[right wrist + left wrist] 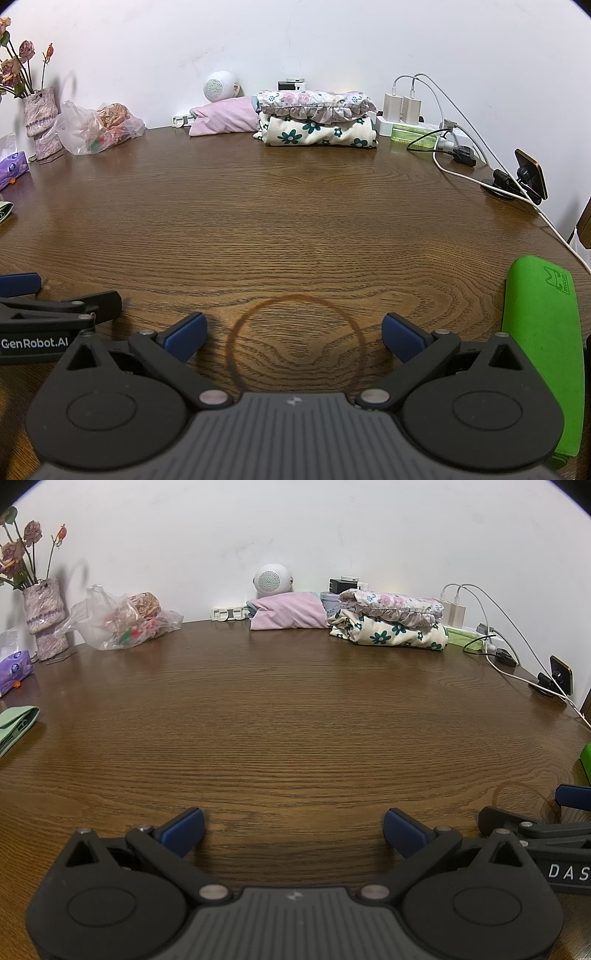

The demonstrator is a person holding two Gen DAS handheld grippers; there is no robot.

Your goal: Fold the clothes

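Left gripper (pixel 293 830) and right gripper (pixel 294 338), both spread and holding nothing, face stacked folded floral clothes (pixel 317 119) far ahead across the brown wooden table (pixel 295 221).

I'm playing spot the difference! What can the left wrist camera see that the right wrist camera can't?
Only the left wrist view shows the pale green folded cloth spread along its left edge.

Only the right wrist view shows the dark ring stain on the wood between its open tool's fingers, and the whole bright green case.

Both show the brown table, the stacked flowery folded clothes, the pink cloth, the white round speaker, the plastic bag and the vase of dried roses.
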